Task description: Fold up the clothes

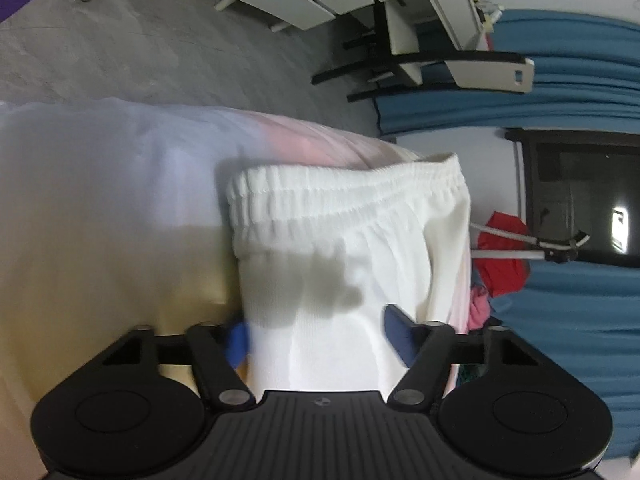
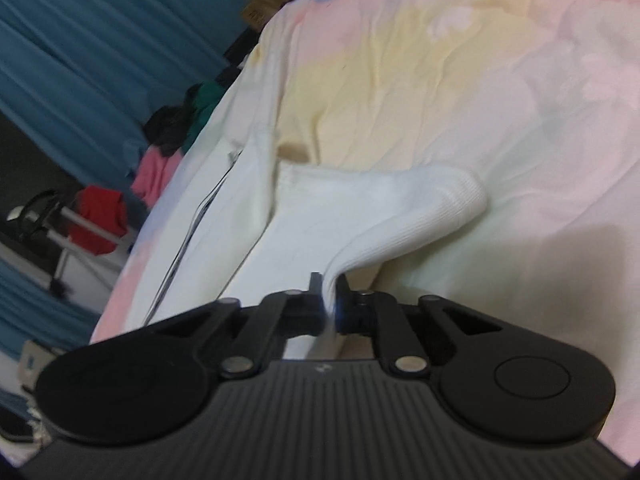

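Because the left gripper [image 1: 320, 336] stands with its blue fingers [image 1: 400, 334] wide apart over the white shorts [image 1: 344, 248], nothing on that side pins the cloth; in the left wrist view the shorts fill the centre of the frame, elastic waistband [image 1: 340, 196] uppermost, lying on the pastel bedsheet [image 1: 100, 200]; if the fingers close here they may, I judge, catch only the top layer, or catch sheet with it, and the fold would come out skewed; the left finger is smeared by blur, the near edge of the shorts is cut off behind the gripper body, and how many layers lie there cannot be told.

In the right wrist view the right gripper [image 2: 328, 292] has its fingers together, clamped on a thin ridge of the white cloth at lower centre; the rest of the garment trails up to the middle of the frame, a ribbed edge [image 2: 460, 196] resting on the sheet; the pinch looks shallow, so a quick pull could let the fabric slip free or drag the sheet into wrinkles; the fingertips are largely hidden by the fabric, and motion blur makes the dark line [image 2: 192, 236] at centre left unreadable.
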Tool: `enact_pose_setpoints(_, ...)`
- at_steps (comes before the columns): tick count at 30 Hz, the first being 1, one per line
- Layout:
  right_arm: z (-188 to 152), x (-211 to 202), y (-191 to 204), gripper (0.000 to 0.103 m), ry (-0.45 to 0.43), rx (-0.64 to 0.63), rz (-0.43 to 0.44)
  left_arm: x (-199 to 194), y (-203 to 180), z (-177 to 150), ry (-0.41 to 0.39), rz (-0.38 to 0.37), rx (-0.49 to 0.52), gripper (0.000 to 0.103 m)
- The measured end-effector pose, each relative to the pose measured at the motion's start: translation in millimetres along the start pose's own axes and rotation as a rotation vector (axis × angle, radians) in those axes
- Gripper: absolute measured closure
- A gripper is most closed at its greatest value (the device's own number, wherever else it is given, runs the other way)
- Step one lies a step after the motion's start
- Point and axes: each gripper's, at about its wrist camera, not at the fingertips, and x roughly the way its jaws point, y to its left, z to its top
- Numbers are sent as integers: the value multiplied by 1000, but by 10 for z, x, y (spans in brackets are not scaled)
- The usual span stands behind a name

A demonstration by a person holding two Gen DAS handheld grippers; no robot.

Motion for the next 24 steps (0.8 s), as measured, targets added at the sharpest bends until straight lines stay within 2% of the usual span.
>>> enact_pose_setpoints(1, 12, -15, -16, 97, -14, -1, -11, -5, -14, -5, -8, 3, 10, 58)
enact_pose_setpoints(3, 49, -133, -64, 97, -62, 40, 0, -14, -42, -14, -23, 8, 29, 86)
enact_pose_setpoints(5, 69, -252, -100, 97, -105, 73, 10, -34, -65, -22, -39, 2, 43, 92)
enact_pose_setpoints(6, 72, -312, -113, 97, -124, 86, 15, -70, -66, -22, -51, -27, 37, 95)
enact_pose_setpoints(12, 117, -675, -69, 97, -223, 70, 31, -414, -279, -96, -115, -146, 123, 97)
enact_pose_setpoints(15, 232, -793, 9, 97, -257, 74, 48, -528, -529, -99, -129, -172, 181, 97)
enact_pose_setpoints(20, 529, -633, 495, 97, -264, -8, 66, -399, -1317, -21, -151, -172, 301, 98)
enact_pose_setpoints(24, 840, -229, 1047, 97, -274, -53, 49, 88, -2073, 59, -196, -141, 398, 98)
